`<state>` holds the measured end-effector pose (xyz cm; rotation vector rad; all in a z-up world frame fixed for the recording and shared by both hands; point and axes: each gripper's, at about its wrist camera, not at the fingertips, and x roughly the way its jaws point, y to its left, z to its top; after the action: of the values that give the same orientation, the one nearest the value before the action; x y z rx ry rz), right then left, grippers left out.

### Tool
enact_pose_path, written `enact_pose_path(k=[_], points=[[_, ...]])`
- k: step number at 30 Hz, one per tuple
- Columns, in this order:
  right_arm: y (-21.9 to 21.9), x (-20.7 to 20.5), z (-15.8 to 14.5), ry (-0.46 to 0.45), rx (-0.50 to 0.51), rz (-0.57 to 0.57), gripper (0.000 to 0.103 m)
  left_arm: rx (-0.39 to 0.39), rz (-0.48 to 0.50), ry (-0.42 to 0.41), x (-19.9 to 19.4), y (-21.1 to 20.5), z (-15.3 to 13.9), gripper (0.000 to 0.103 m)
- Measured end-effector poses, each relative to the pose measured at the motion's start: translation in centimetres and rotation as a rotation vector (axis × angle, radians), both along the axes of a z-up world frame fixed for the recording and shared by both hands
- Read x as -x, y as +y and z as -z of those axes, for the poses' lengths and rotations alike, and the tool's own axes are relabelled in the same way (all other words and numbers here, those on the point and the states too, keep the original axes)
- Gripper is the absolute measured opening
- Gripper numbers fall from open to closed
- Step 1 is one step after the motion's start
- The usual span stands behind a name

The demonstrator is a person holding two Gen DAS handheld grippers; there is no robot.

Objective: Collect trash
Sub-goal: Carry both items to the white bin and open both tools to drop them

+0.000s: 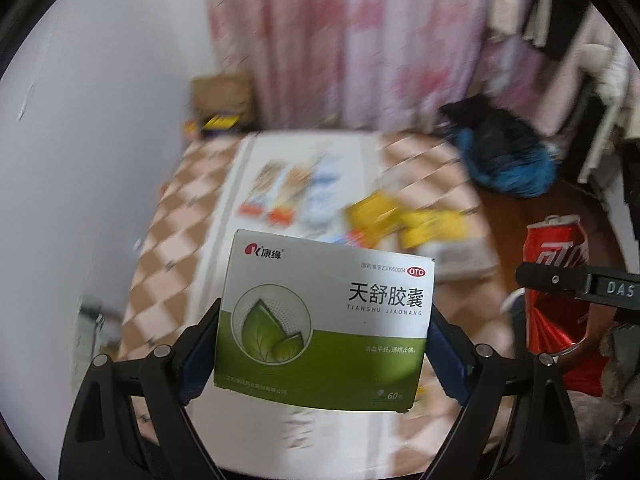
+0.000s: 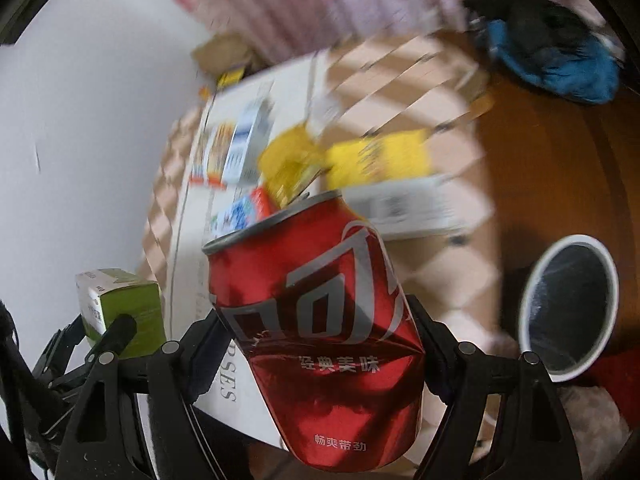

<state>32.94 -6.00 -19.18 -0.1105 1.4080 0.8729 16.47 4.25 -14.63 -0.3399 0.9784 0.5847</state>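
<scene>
Over the littered counter [image 1: 168, 248], left tool [image 1: 322, 332] gripped the box [image 1: 320, 320], right tool [image 2: 316, 340] pinched the can [image 2: 316, 320]; best carried level to the bin [image 2: 568, 304].

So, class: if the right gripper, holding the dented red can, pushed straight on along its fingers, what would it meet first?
Probably the checkered tabletop littered with yellow packets. The right gripper is shut on the dented red drink can, and blur leaves depth uncertain.

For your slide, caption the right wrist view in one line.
Right gripper clamps a dented red can above the littered table; white-rimmed bin waits nearby.
</scene>
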Motion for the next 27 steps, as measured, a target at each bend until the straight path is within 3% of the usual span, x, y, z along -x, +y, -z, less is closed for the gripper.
enact_pose_path(k=[4,6,10,13,20,24,27], points=[[-7.3,-3.6,-3.7,-0.045,-0.038,0.127,0.083,0.05,0.129,-0.072,-5.1,-4.4,-2.7,0.09],[-10.8,-5.2,-4.6,-0.079,-0.012,0.175,0.083,0.084,0.2,-0.086,-8.4,-6.9,-2.9,0.09],[-18.7,-8.6,-4.4,-0.125,0.052,0.29,0.083,0.213,0.337,-0.073,-15.3,-12.0,-0.2,0.09],[-24.2,-11.0,-0.6,-0.08,0.098,0.394,0.083,0.306,0.406,-0.033,-19.3,-15.0,3.2,0.09],[-32.5,-15.9,11.4,0.055,0.211,0.527,0.083,0.486,0.498,0.167,-27.9,-20.6,14.9,0.092],[-34.5,-17.2,16.3,0.116,0.246,0.555,0.083,0.519,0.495,0.259,-30.8,-22.5,18.3,0.092],[-34.7,-18.1,19.4,0.161,0.251,0.564,0.084,0.522,0.49,0.281,-31.9,-22.9,19.3,0.103]])
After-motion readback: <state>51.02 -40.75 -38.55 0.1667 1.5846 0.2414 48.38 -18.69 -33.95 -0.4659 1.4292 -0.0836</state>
